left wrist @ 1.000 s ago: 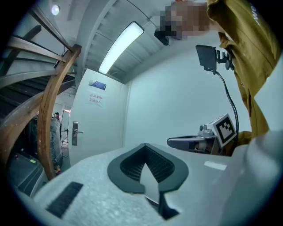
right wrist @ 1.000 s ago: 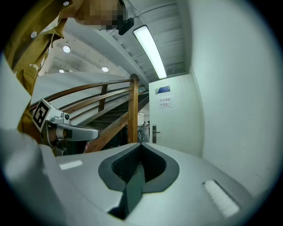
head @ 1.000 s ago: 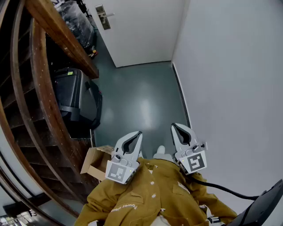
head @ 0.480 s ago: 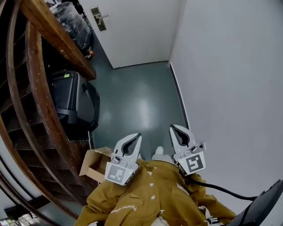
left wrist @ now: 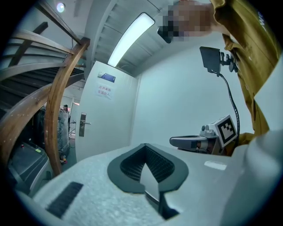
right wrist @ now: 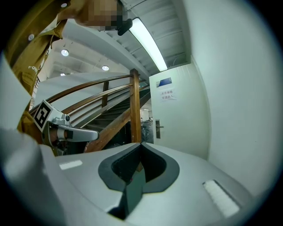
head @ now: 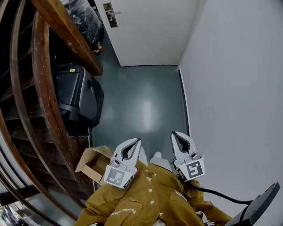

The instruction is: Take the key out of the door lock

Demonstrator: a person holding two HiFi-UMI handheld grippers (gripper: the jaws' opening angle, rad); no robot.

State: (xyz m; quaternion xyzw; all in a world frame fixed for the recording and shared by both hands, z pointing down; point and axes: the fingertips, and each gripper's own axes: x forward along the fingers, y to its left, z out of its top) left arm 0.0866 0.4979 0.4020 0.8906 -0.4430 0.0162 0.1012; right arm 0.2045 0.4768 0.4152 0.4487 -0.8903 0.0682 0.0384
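A white door (head: 150, 26) stands at the far end of a narrow hallway, its metal lock plate and handle (head: 110, 9) on the left side. The same handle (left wrist: 82, 124) shows small in the left gripper view, and the handle (right wrist: 158, 128) in the right gripper view. The key is too small to make out. My left gripper (head: 138, 140) and right gripper (head: 173, 133) are held side by side close to my body, far from the door. Both are shut with nothing between their jaws.
A wooden stair railing (head: 66, 33) and steps run along the left. A black suitcase (head: 77, 95) and an open cardboard box (head: 90, 163) sit under the stairs. A white wall (head: 239, 88) bounds the right. The grey-green floor (head: 141, 101) leads to the door.
The head view has shifted slightly, so the door and handle sit a little more to the right and higher. Both grippers stay shut in front of my body.
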